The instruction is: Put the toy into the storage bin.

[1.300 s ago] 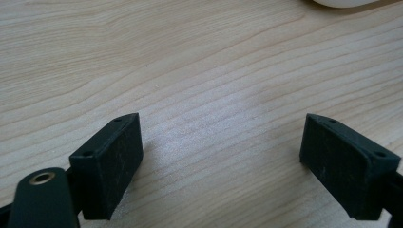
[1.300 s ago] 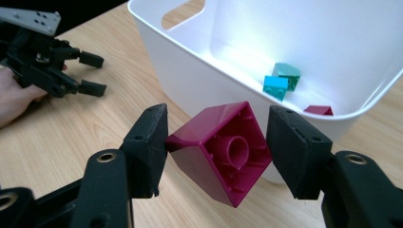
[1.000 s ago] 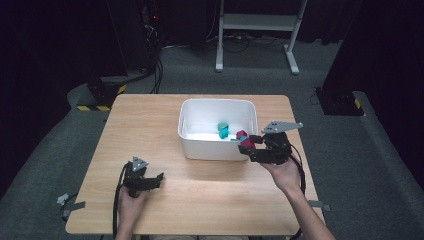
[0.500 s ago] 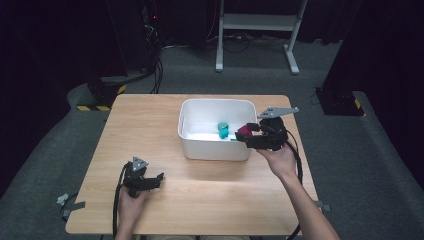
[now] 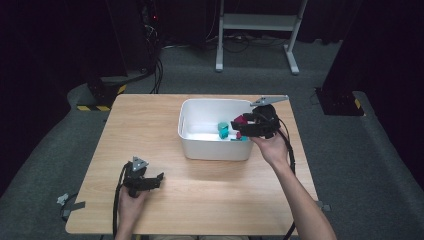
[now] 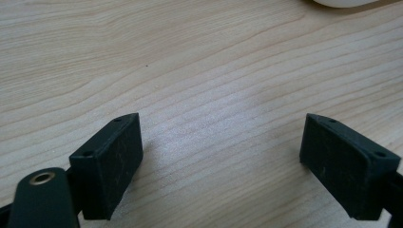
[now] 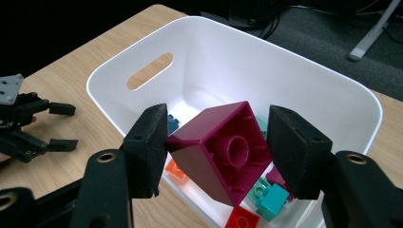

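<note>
Over the white plastic bin (image 5: 200, 145), a magenta plastic building block (image 7: 218, 149) is clamped in the right tool (image 7: 216, 152); the left tool (image 6: 223, 156) is held wide, empty, on the wooden table (image 5: 150, 130).

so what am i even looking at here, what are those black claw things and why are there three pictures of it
A person sits at a wooden table holding a hand-operated gripper in each hand. One picture comes from a camera above; the other two come from cameras riding on the grippers, looking along their black jaws. The right gripper grips a magenta toy brick over a white bin that holds more bricks. The left gripper rests near the table's front edge, jaws open with nothing between them.
</note>
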`<state>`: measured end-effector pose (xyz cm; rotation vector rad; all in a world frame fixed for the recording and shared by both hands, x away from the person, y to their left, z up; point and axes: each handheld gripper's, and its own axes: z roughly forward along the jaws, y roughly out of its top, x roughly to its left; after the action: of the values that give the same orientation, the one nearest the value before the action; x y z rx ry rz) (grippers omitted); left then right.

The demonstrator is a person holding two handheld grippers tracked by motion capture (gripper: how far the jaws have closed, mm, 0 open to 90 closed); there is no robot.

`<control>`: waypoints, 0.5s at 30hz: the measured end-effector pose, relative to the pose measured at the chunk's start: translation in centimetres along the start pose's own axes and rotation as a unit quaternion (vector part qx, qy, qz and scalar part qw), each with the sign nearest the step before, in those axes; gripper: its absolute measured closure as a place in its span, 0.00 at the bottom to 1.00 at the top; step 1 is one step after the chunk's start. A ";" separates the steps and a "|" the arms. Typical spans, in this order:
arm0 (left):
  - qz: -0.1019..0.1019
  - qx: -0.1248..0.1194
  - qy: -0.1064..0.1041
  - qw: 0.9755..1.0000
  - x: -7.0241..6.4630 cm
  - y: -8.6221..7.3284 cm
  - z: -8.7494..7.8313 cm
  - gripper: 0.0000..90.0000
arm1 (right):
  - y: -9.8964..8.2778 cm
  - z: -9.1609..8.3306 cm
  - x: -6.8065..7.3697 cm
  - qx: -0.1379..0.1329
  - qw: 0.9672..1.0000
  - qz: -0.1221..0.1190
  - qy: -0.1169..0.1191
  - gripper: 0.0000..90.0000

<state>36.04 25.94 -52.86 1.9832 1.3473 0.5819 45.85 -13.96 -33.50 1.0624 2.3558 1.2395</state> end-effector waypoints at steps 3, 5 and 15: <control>0.000 0.000 0.000 1.000 0.0 0.0 0.0 0.16 | 0.1 0.6 -0.3 0.004 1.000 0.006 -0.001 0.46; 0.000 0.000 0.000 1.000 0.0 0.0 0.0 0.16 | 0.3 1.2 -0.6 0.012 1.000 0.009 -0.004 0.46; 0.000 0.000 0.000 1.000 0.0 0.0 0.0 0.16 | 0.8 2.8 -1.1 0.024 0.999 0.019 -0.016 0.45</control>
<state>36.05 25.94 -52.86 1.9835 1.3468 0.5824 48.51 -12.81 -34.60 1.1382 2.3623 1.1765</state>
